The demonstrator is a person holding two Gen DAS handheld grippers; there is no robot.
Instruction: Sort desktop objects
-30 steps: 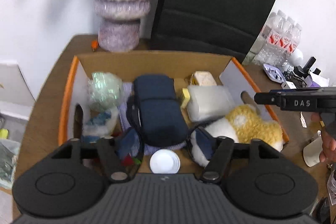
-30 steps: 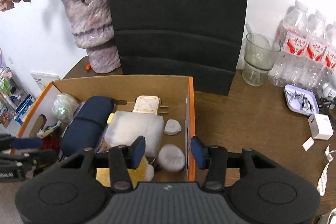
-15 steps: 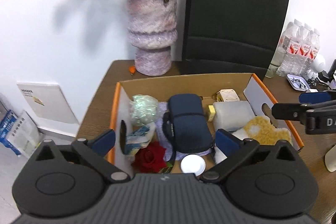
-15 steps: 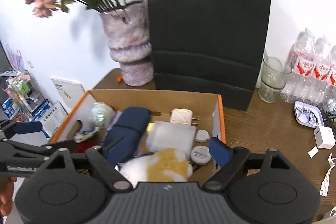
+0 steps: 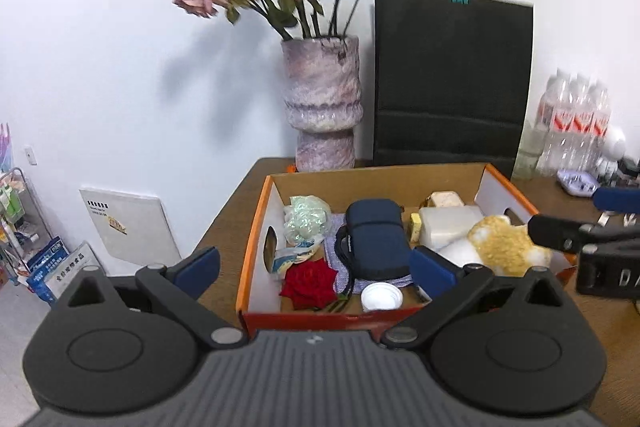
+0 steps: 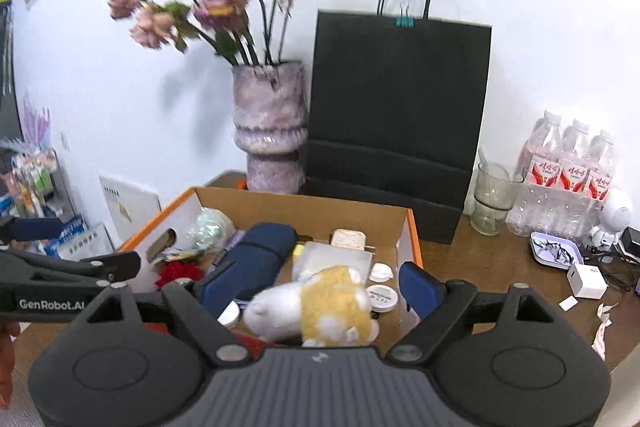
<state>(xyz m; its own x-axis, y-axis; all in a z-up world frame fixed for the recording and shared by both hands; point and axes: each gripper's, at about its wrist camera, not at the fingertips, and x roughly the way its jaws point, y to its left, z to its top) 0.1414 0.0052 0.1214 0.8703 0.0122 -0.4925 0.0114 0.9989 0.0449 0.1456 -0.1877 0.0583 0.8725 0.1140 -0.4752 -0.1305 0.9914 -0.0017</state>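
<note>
1. Left wrist view: the left hand-held gripper (image 5: 314, 269) hangs above the near edge of an orange-rimmed cardboard box (image 5: 256, 227) on the brown counter (image 5: 232, 211). Its blue-padded jaws are spread wide and hold nothing.
2. Same view, inside the box: a red rose (image 5: 308, 283) at the near left, a white round lid (image 5: 381, 297) beside it, a navy zip pouch (image 5: 376, 239) in the middle, a pale green crinkled bundle (image 5: 306, 219) at the far left, a frosted plastic case (image 5: 448, 227), and a yellow and white plush toy (image 5: 500, 243) on the right.
3. The right hand-held gripper (image 5: 592, 227) reaches in from the right edge, above the box's right wall.
4. Right wrist view: the right hand-held gripper (image 6: 310, 287) is also spread wide and empty, with the plush toy (image 6: 320, 303) lying in the box just below its gap, not gripped.
5. Same view, still outside the box on the counter: a white cube charger (image 6: 586, 281), a small tray (image 6: 554, 253), paper scraps (image 6: 604, 323), a glass cup (image 6: 494, 197) and bottled water (image 6: 568, 183).
6. Progress, as a judgement: most items appear already boxed; the small loose pieces to the right may be what remains, unless they were never meant to be sorted.
</note>
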